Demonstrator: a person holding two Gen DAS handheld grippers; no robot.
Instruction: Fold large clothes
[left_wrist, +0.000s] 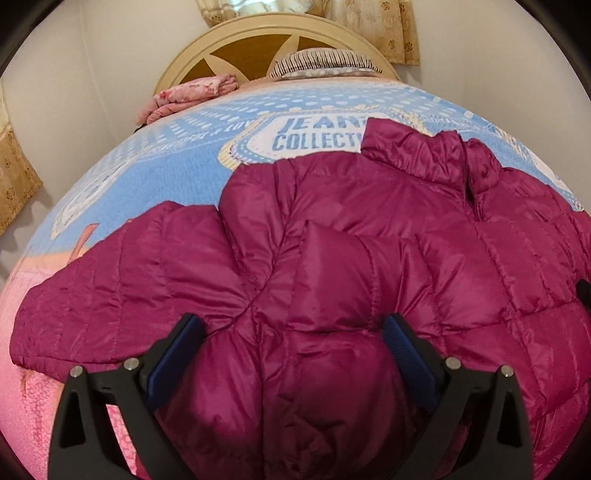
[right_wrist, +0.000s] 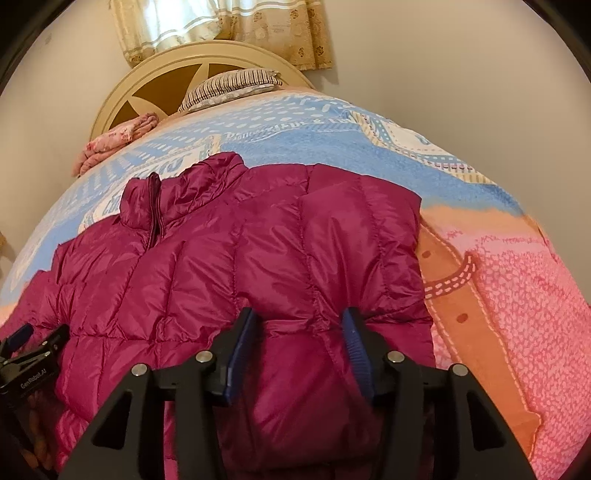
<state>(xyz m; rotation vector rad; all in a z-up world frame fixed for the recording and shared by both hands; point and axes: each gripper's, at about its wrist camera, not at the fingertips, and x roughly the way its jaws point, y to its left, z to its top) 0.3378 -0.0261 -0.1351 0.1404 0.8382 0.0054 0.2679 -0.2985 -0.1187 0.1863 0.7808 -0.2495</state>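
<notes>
The bed (left_wrist: 155, 173) with a blue and pink printed blanket (right_wrist: 517, 295) carries the magenta puffer jacket (left_wrist: 351, 236), which lies spread on its middle, collar (right_wrist: 177, 192) toward the cream headboard (right_wrist: 122, 99). A striped pillow (right_wrist: 229, 86) and a folded pink cloth (left_wrist: 192, 94) rest near the headboard. The left tongs (left_wrist: 291, 332) stand wide above the jacket's lower part. The right tongs (right_wrist: 297, 325) are narrower, with a fold of the jacket between their fingers.

Soft, even indoor light; daylight glows through the beige floral curtain (right_wrist: 221, 26); heavy fisheye bending, dark vignetted corners
</notes>
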